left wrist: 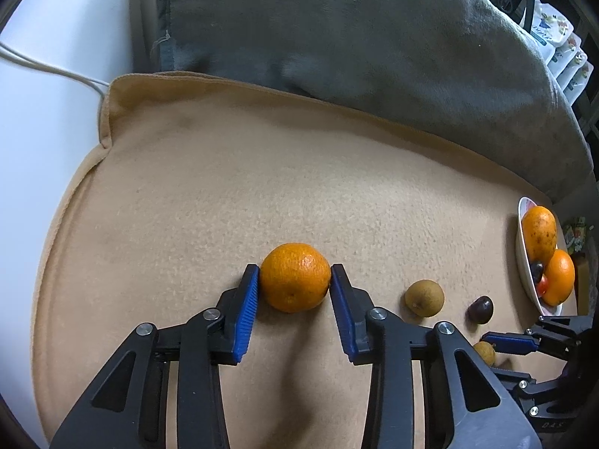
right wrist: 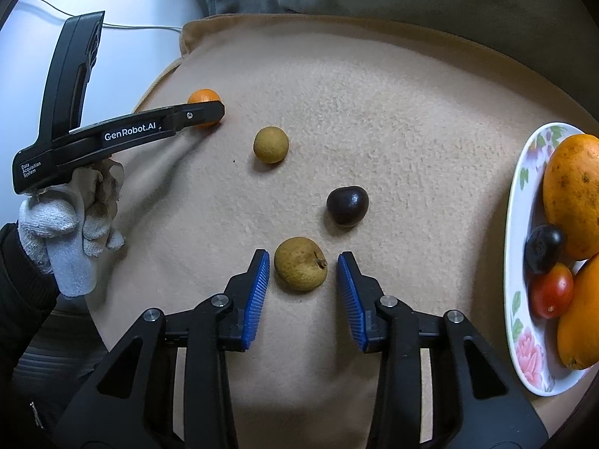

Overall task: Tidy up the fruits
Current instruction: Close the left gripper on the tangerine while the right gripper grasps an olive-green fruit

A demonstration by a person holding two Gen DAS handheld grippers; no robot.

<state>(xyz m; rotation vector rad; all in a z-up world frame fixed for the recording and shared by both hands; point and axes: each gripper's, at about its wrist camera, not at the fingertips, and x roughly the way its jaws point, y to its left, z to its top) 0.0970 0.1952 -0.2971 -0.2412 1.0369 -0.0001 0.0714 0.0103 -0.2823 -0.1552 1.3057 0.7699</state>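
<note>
My left gripper is shut on an orange that rests on the tan cloth; both blue pads touch its sides. It also shows in the right wrist view. My right gripper is open around a brown round fruit, with gaps on both sides. A second brown fruit and a dark plum-like fruit lie on the cloth between the grippers. A floral plate at the right holds oranges, a dark fruit and a small red tomato.
The tan cloth covers a cushion. A grey pillow lies behind it. A white surface with a cable is at the left. The person's gloved hand holds the left gripper.
</note>
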